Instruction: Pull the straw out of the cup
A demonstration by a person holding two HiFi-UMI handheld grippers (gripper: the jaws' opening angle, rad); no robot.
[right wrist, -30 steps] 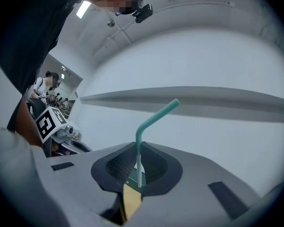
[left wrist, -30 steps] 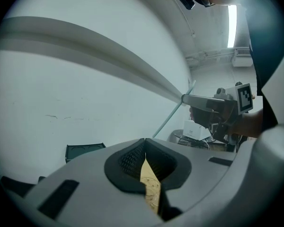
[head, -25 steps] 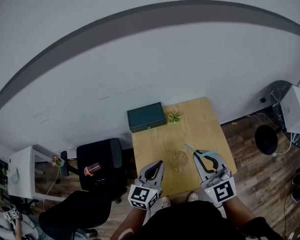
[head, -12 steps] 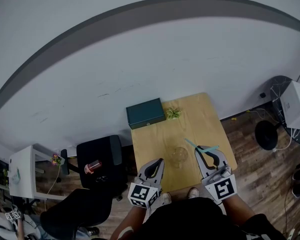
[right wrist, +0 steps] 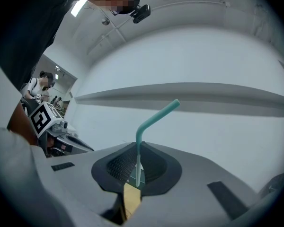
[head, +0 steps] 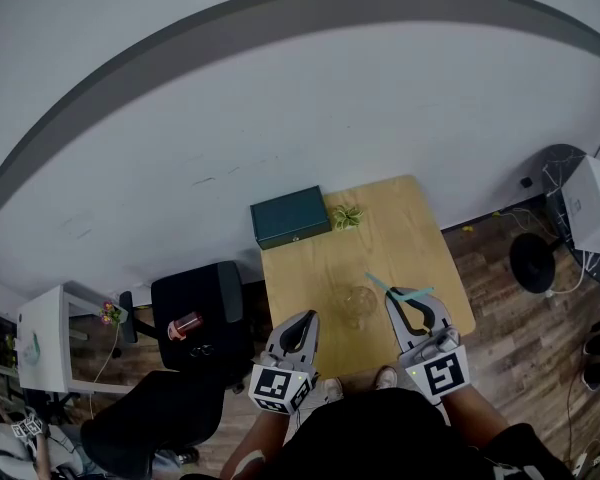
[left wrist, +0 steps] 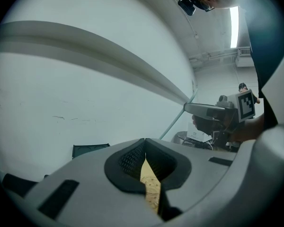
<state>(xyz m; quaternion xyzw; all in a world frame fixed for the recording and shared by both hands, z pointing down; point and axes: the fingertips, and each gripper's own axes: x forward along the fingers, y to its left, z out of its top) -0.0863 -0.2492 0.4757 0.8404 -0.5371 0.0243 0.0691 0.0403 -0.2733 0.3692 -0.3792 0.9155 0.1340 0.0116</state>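
Note:
A clear cup [head: 358, 304] stands on the wooden table [head: 410, 238], between my two grippers. My right gripper [head: 398, 294] is shut on a teal bendy straw [head: 378, 283] just right of the cup. In the right gripper view the straw [right wrist: 149, 119] rises from the closed jaws [right wrist: 138, 148] and bends up to the right. In the left gripper view the straw [left wrist: 175, 122] slants down-left from the right gripper [left wrist: 203, 110], its lower end hidden. My left gripper [head: 305, 318] is left of the cup, shut with nothing in it [left wrist: 145, 143].
A dark green box [head: 290, 218] and a small green plant [head: 346, 215] sit at the table's far edge by the white wall. A black chair [head: 195, 313] with a red bottle [head: 183, 325] stands left of the table. A black fan [head: 533, 258] and white unit [head: 590, 218] stand at the right.
The head view has shifted a little, so the table sits slightly higher in it. Both grippers stay where they were, the right one still holding the straw.

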